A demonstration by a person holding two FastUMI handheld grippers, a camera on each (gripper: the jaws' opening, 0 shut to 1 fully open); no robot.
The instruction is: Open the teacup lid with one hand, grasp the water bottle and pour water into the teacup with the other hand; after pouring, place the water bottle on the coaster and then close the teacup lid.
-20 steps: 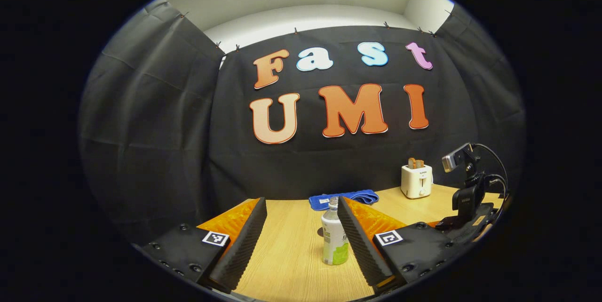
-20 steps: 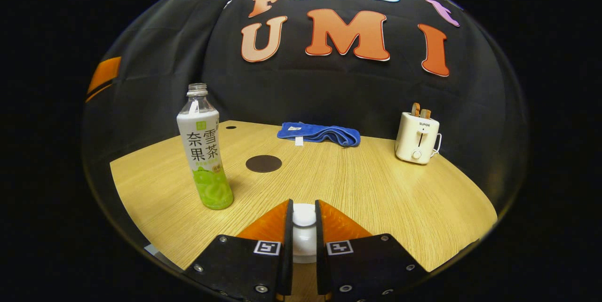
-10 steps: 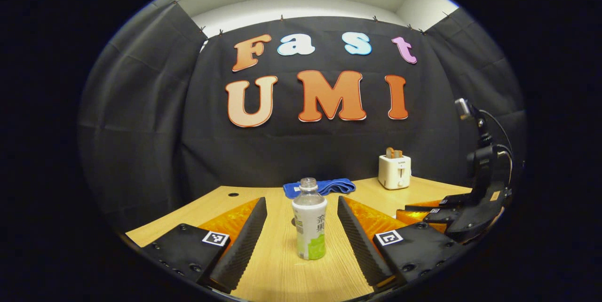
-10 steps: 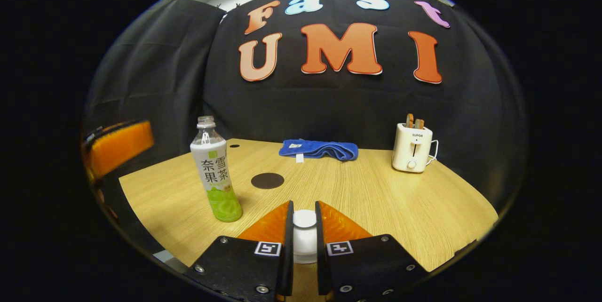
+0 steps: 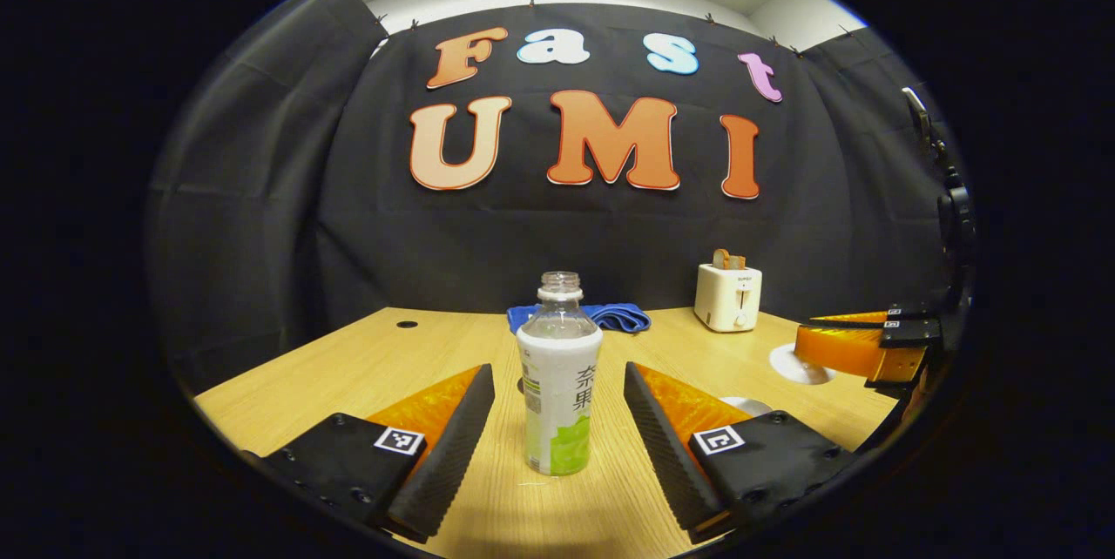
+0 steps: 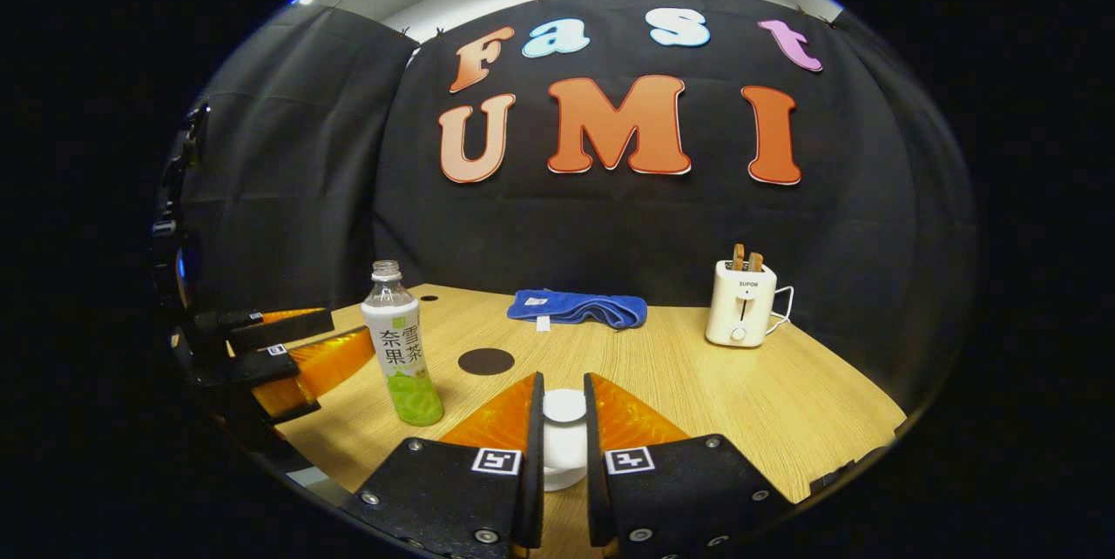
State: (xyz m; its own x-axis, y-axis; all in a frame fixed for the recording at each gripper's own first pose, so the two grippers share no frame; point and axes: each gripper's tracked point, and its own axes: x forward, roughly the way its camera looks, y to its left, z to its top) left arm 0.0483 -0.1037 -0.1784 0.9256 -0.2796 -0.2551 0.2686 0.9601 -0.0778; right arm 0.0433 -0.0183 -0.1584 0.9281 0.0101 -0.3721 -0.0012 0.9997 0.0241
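The water bottle (image 5: pixel 557 376) with its white and green label stands upright and uncapped on the table, just ahead of my open left gripper (image 5: pixel 557 370) and centred between its fingers without touching them. In the right gripper view the bottle (image 6: pixel 401 354) stands at the left with the left gripper (image 6: pixel 344 334) beside it. My right gripper (image 6: pixel 563 398) is shut on the knob of the white teacup lid (image 6: pixel 564 407). The left gripper view shows that gripper (image 5: pixel 806 340) holding the lid (image 5: pixel 794 367) above the table, with the teacup's rim (image 5: pixel 745 405) just left of it. The dark round coaster (image 6: pixel 486 360) lies behind the bottle.
A folded blue towel (image 6: pixel 575 306) lies at the back of the wooden table (image 6: pixel 740 393). A white toaster (image 6: pixel 740 302) with bread in it stands at the back right. A small hole (image 5: pixel 407 324) marks the table's far left.
My left gripper has come down and turned toward the bottle, which now stands centred before its fingers. The right gripper has risen off the table with the lid held in it.
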